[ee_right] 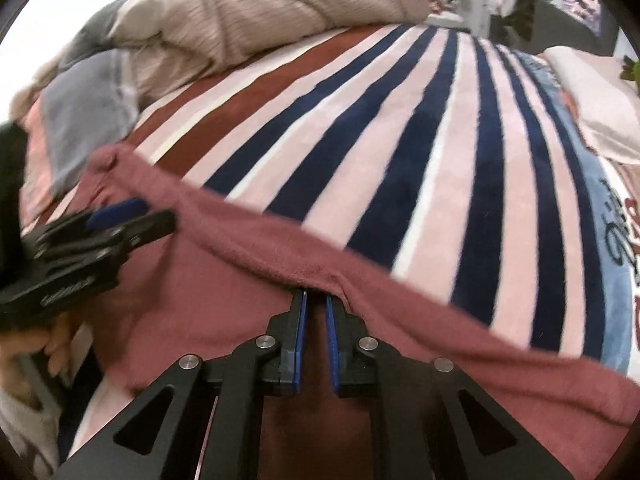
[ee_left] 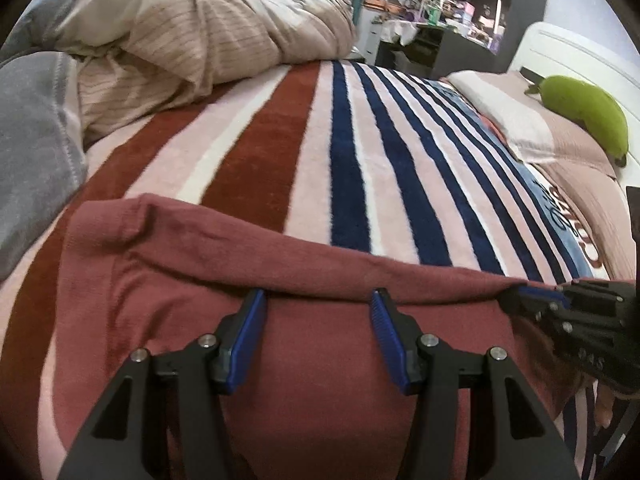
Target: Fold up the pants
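Observation:
The maroon pants [ee_left: 304,344] lie flat across the near side of a striped blanket, their far edge running across both views; they also show in the right wrist view [ee_right: 224,280]. My left gripper [ee_left: 318,294] is open, its blue-padded fingers spread over the pants with tips at the far edge. My right gripper [ee_right: 316,300] is nearly closed, its fingertips pinching the pants' far edge. The right gripper shows at the right of the left wrist view [ee_left: 532,298], the left gripper at the left of the right wrist view [ee_right: 132,216].
The striped red, pink and navy blanket [ee_left: 360,152] covers the bed. A bunched beige duvet [ee_left: 192,36] and grey fabric [ee_left: 32,128] lie at the far left. A pillow [ee_left: 508,120] and green plush [ee_left: 584,116] sit at right. Cluttered shelves [ee_left: 452,0] stand beyond.

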